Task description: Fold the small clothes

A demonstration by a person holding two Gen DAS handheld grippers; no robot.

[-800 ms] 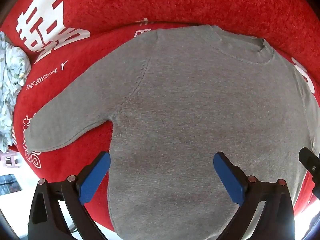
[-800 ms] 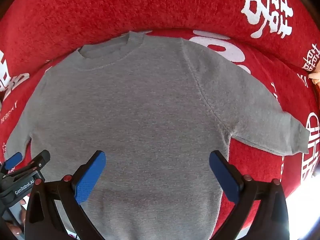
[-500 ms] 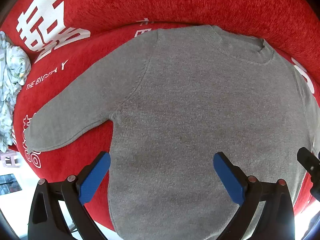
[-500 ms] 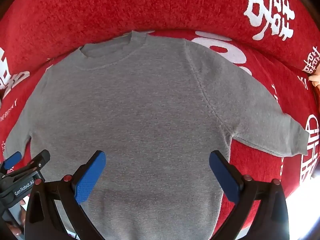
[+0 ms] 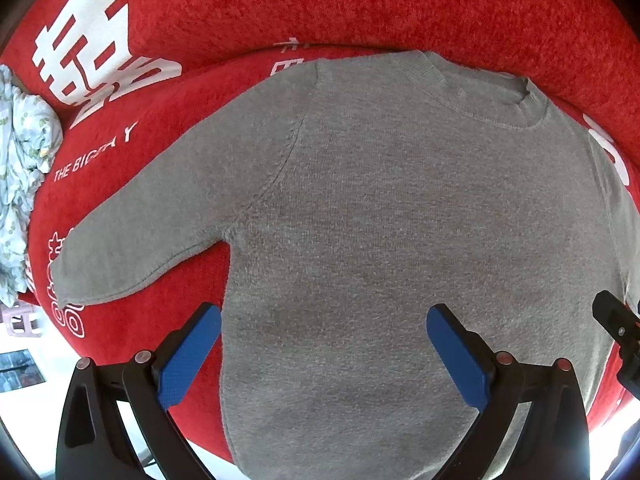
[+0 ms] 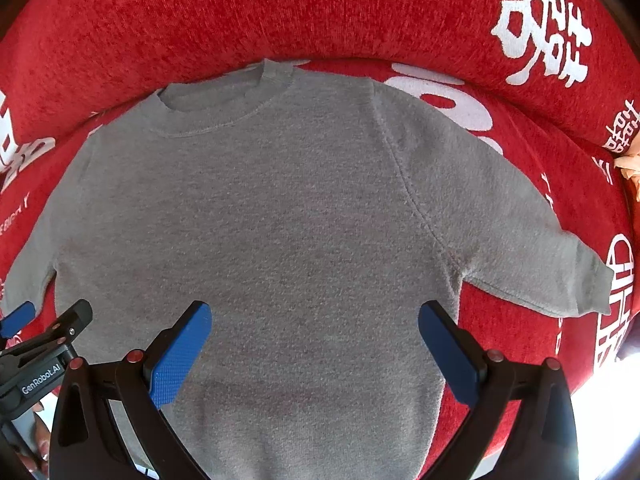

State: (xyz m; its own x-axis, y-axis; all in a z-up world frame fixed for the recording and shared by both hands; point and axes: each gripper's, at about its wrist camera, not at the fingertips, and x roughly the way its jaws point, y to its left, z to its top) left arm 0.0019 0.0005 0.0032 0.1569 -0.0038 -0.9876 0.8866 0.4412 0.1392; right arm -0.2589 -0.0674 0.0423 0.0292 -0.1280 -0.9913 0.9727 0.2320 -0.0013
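A grey sweater (image 5: 400, 220) lies spread flat, front up, on a red sofa cover (image 5: 360, 8) printed with large white characters. Its round neckline sits at the far edge, close to where the seat meets the red backrest, and its hem runs toward the cameras and out of the bottom of both views. In the left wrist view, one sleeve (image 5: 152, 232) stretches out to the left and slightly down across the red fabric, its cuff near the cover's edge; in the right wrist view, the other sleeve (image 6: 520, 248) reaches out to the right in the same way. The left gripper (image 5: 324, 352) hangs above the lower part of the sweater's body with its blue-padded fingers (image 5: 188, 356) spread wide and nothing between them; the left one is over the sweater's side edge. The right gripper (image 6: 314, 350) hangs likewise over the lower body, its fingers (image 6: 180, 356) wide apart and holding nothing. Each gripper shows at the edge of the other's view, so the two are side by side. A pale patterned cloth (image 5: 20, 184) lies bunched at the far left of the sofa, well apart from the sweater.
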